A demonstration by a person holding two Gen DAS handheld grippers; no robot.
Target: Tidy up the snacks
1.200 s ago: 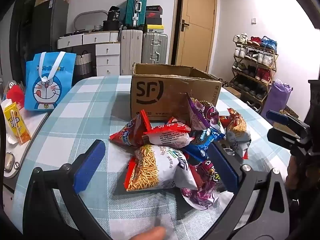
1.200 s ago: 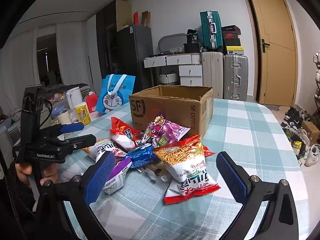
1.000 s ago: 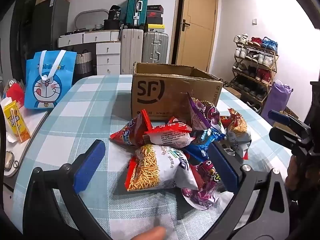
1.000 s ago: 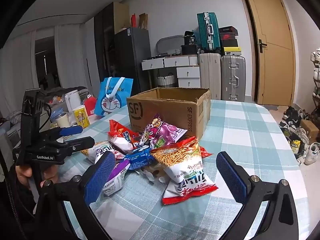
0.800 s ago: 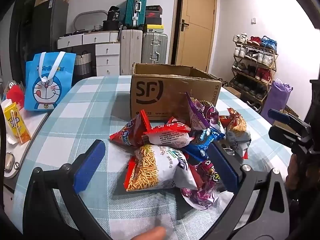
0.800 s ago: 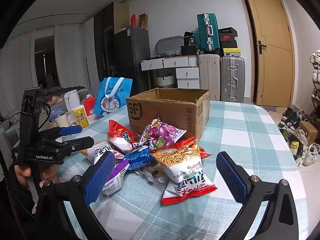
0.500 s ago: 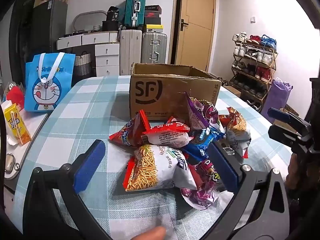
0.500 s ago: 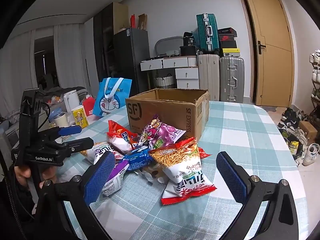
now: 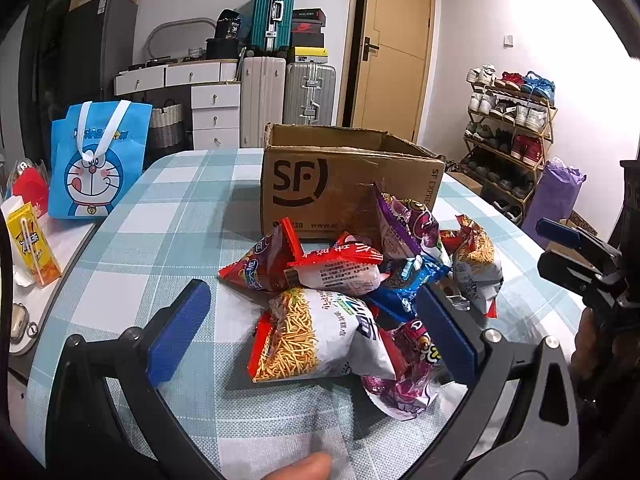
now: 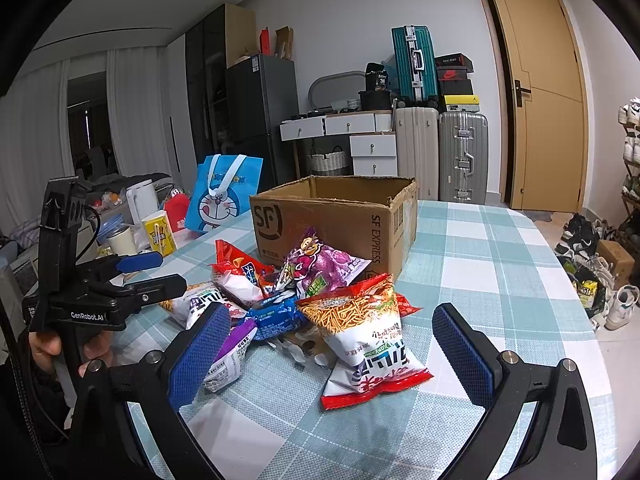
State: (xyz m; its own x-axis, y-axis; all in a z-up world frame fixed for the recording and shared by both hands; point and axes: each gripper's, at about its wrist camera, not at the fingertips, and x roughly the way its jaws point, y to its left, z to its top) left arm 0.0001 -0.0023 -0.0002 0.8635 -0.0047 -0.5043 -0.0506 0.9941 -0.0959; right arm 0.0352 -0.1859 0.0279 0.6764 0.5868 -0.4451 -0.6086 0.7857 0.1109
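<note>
Nothing looks sorted yet: the snack bags (image 9: 340,300) lie heaped on the table (image 9: 168,216) just before the open cardboard box (image 9: 344,176), while left gripper (image 9: 312,332) and right gripper (image 10: 328,356) hover, jaws wide and empty.

A heap of snack bags (image 9: 352,300) lies on the table (image 9: 168,216) directly before the SF cardboard box (image 9: 344,184), with the Doraemon tote bag (image 9: 96,164) standing well apart to the left.
</note>
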